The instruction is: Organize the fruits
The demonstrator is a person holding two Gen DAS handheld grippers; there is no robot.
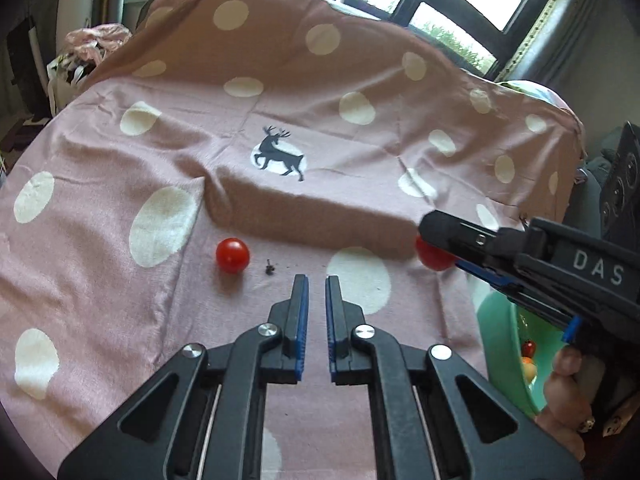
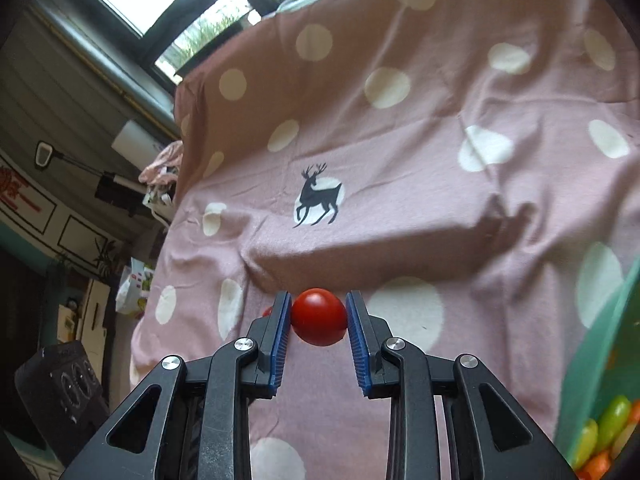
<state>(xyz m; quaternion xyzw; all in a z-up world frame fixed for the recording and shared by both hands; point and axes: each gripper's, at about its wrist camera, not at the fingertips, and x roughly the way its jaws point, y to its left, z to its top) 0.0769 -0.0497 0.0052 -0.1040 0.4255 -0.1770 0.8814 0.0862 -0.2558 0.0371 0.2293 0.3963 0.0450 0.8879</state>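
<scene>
- Your right gripper [image 2: 319,316] pinches a red tomato [image 2: 319,316] at centre frame; the green bowl [image 2: 600,344] lies lower right.
- Your left gripper [image 1: 317,280] sits narrow and empty; the loose tomato [image 1: 232,255] lies just upper left.

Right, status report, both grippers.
Right gripper shut on tomato. Left gripper nearly closed, empty. Second tomato loose on cloth. Path unobstructed.

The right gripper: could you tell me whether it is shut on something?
Shut on a cherry tomato: both fingers of the right gripper press its sides.
</scene>
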